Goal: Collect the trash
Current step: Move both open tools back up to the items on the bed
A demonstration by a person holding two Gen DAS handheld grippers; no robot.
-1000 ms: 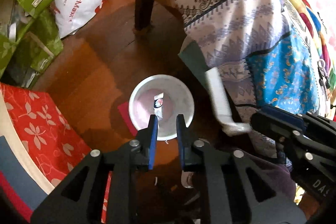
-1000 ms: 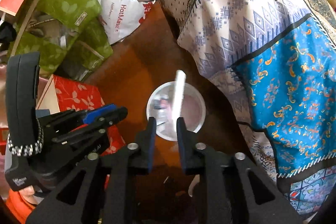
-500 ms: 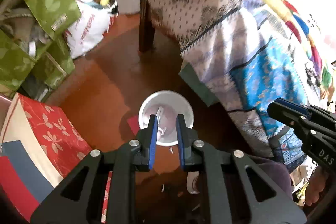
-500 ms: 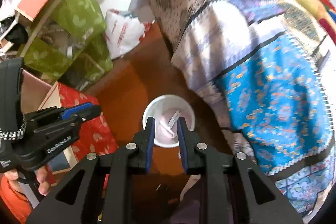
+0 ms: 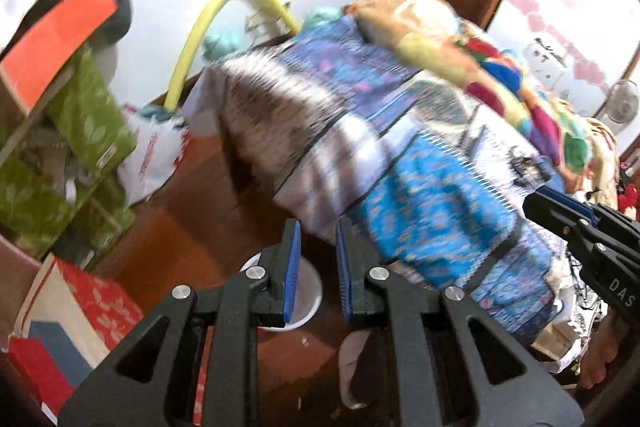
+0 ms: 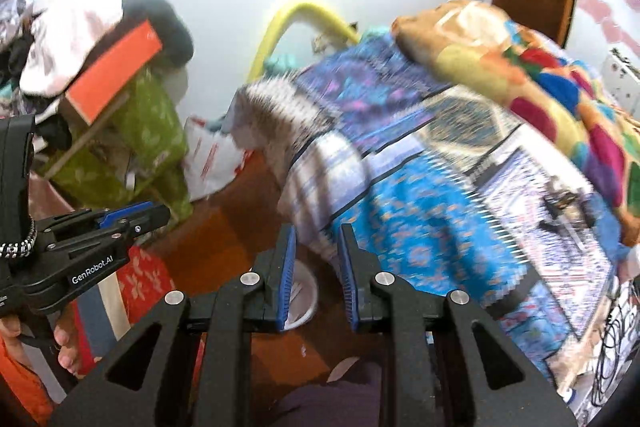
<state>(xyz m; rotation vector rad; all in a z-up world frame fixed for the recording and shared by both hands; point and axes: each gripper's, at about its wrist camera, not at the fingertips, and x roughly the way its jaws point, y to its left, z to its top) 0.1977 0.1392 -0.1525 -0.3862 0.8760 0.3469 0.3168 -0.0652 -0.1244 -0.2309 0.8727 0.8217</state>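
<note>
- Left wrist view: a strip of bare brown wooden floor [image 5: 208,211] runs between the hanging edge of the patterned blue-and-white bedspread [image 5: 420,195] on the right and the stacked green leaf-print boxes [image 5: 84,131] on the left – the only open room, and a narrow one.
- The round white plastic trash bucket [image 5: 310,301] stands on that floor close under the bedspread's edge, half hidden behind the left tongs [image 5: 316,267]. Its contents cannot be made out from here.
- The left tongs are tilted up toward the bed, their blue-padded fingers parted by a modest gap with nothing between them.
- The right tongs [image 5: 532,203] enter at the right edge over the bedspread; from this side their opening cannot be told.
- A red flower-print box [image 5: 100,303] sits at lower left, just beside the bucket.
- Right wrist view: the same floor [image 6: 224,223] corridor, hemmed by the bedspread [image 6: 420,227] and the green boxes [image 6: 156,131].
- The right tongs [image 6: 316,271] point over the bucket [image 6: 308,293] – fingers apart, holding nothing. Pale scraps lie inside the bucket.
- The left tongs [image 6: 160,213] reach in from the left, gripped by a hand [image 6: 60,339] at the handle.
- The bedspread is blurred; a bright multicoloured quilt [image 6: 540,67] is bunched on top of it.
</note>
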